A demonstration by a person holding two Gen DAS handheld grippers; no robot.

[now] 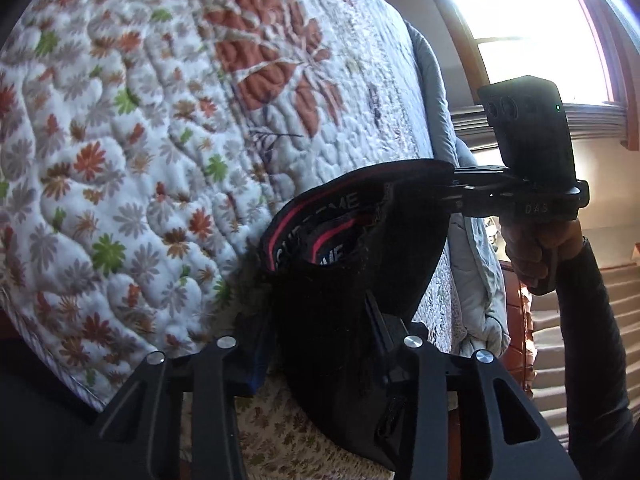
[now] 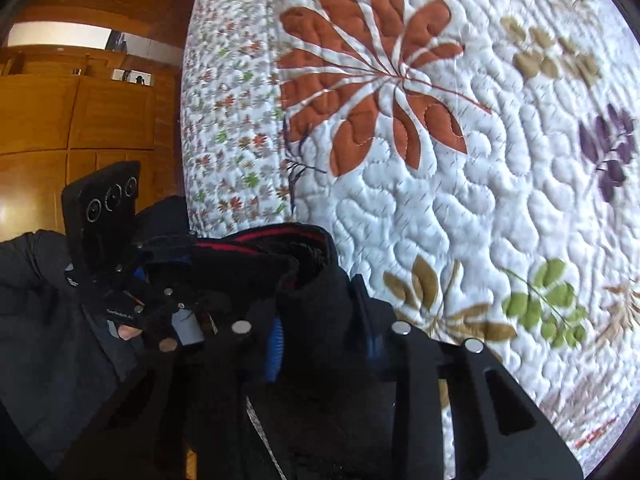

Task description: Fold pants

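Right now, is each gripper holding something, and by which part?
Both hold the black pants at the waistband: the left gripper near one end, the right gripper at the other, above the quilt.

In the left wrist view you see only the waistband end of the black pants [image 1: 352, 280]; the rest drops behind the left gripper [image 1: 316, 344] and off the lower edge. The waistband lettering [image 1: 340, 204] is folded over and only partly legible. The window [image 1: 524, 28] at upper right is washed out, so nothing beyond the glass shows. In the right wrist view the dark fabric swallows the right gripper [image 2: 320, 320], so you cannot make out its pads. The quilt [image 2: 460, 184] is cut off at right, and its lower right is blurred.
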